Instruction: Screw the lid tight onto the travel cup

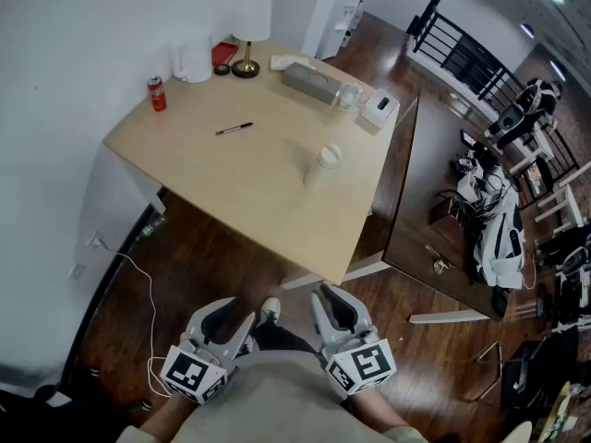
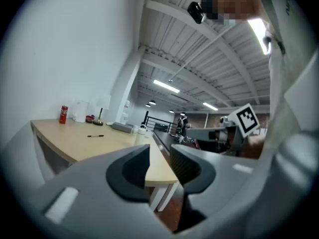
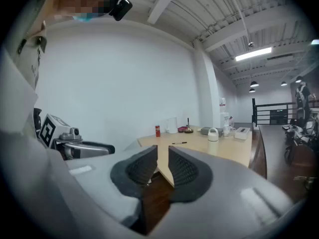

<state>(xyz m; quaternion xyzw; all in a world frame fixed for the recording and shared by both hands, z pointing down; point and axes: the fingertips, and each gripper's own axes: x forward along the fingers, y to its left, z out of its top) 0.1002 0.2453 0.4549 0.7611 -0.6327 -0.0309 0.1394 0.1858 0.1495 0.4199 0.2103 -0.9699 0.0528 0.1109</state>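
Observation:
The cream travel cup (image 1: 319, 169) stands upright on the light wooden table (image 1: 231, 178), toward its right side, with its white lid (image 1: 328, 156) on top. The cup also shows far off in the left gripper view (image 2: 142, 131) and the right gripper view (image 3: 213, 134). Both grippers are held low, close to the person's body, well short of the table's near edge. My left gripper (image 1: 231, 315) (image 2: 159, 158) has a narrow gap between its jaws and nothing in it. My right gripper (image 1: 335, 303) (image 3: 163, 156) is likewise slightly open and empty.
On the table lie a black pen (image 1: 234, 128), a red can (image 1: 157, 92), a white jug (image 1: 192, 61), a lamp base (image 1: 246, 65), a grey box (image 1: 309, 81), a glass (image 1: 348, 95) and a white box (image 1: 379, 109). A dark table (image 1: 434, 201) adjoins on the right. A white cable (image 1: 138, 275) trails on the floor.

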